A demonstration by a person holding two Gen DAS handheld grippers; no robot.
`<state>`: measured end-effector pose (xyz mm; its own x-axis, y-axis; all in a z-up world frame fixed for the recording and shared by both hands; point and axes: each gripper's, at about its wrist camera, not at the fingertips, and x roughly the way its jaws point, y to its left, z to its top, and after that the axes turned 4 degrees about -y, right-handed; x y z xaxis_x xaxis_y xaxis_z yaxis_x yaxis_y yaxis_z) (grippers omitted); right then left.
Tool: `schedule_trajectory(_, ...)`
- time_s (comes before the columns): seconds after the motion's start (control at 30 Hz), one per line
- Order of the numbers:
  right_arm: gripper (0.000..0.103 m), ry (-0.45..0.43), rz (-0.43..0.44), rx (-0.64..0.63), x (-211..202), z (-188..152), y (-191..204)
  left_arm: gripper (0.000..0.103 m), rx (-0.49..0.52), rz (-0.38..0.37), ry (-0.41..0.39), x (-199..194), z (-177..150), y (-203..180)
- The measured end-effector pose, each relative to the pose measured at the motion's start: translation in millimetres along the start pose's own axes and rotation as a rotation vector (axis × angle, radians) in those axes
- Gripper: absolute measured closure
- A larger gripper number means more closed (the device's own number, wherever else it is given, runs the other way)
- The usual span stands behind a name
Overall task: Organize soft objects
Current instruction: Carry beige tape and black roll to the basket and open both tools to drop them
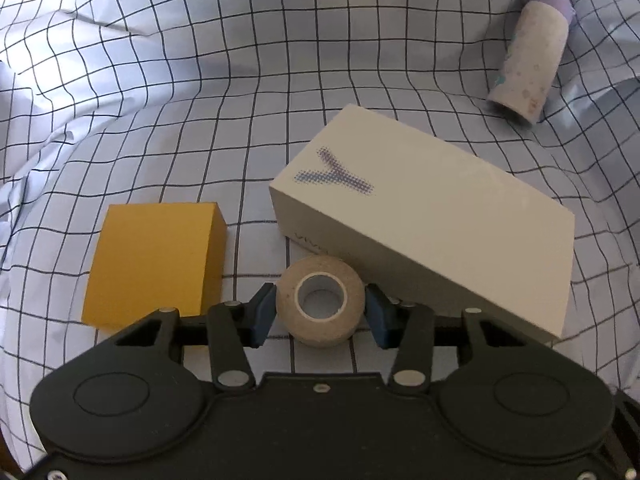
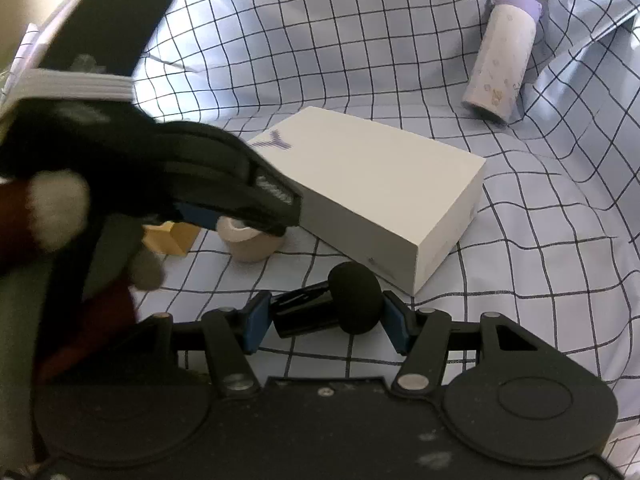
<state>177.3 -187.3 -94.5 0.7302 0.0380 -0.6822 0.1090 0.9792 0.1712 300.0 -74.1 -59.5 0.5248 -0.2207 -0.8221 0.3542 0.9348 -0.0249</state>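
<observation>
**Both grippers closed on small items beside the white box**

The left gripper has its blue pads pressed against either side of a beige roll of soft bandage tape, which rests on the white cloth with a black grid. The right gripper clamps a short black microphone with a round foam head, lying crosswise between its pads. Just beyond both items lies a long white cardboard box with a blue Y mark, set at an angle. Left of the tape roll sits a yellow rectangular block, near but apart. Farther off, well apart to the right, a pale patterned cylinder bottle with a purple cap lies on its side in the wrinkled cloth.
</observation>
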Motion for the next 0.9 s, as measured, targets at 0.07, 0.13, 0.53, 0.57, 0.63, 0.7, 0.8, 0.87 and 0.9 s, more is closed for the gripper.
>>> schedule_trajectory(0.07,0.045,0.004,-0.001,0.009,1.8,0.3,-1.6,0.056,-0.007,-0.004,-0.003,-8.1,-2.2,1.3)
schedule_trajectory(0.13,0.045,0.004,-0.003,0.019,2.9,0.3,-2.8,0.056,-0.018,-0.010,-0.008,-18.4,-3.0,3.2)
schedule_trajectory(0.53,0.045,-0.007,-0.042,-0.018,0.6,-2.5,5.2,0.056,-0.049,-0.057,-0.002,-86.2,-40.1,21.2)
schedule_trajectory(0.57,0.045,-0.006,-0.047,-0.035,0.4,-3.7,7.2,0.056,-0.053,-0.062,0.007,-88.7,-44.6,23.2)
schedule_trajectory(0.63,0.045,-0.014,-0.059,-0.055,0.2,-4.6,10.0,0.056,-0.075,-0.065,0.015,-94.4,-53.3,27.7)
schedule_trajectory(0.7,0.045,-0.018,-0.062,-0.064,-0.5,-3.7,11.2,0.056,-0.093,-0.070,0.026,-99.3,-62.1,30.1)
schedule_trajectory(0.8,0.045,-0.016,-0.077,-0.068,-0.3,-3.7,10.8,0.056,-0.101,-0.078,0.026,-109.4,-73.8,33.2)
schedule_trajectory(0.87,0.045,-0.016,-0.087,-0.066,-1.1,-4.1,10.5,0.056,-0.104,-0.070,0.030,-113.5,-80.2,33.9)
schedule_trajectory(0.9,0.045,-0.016,-0.090,-0.066,-1.7,-4.2,10.2,0.056,-0.108,-0.066,0.033,-114.3,-83.1,33.9)
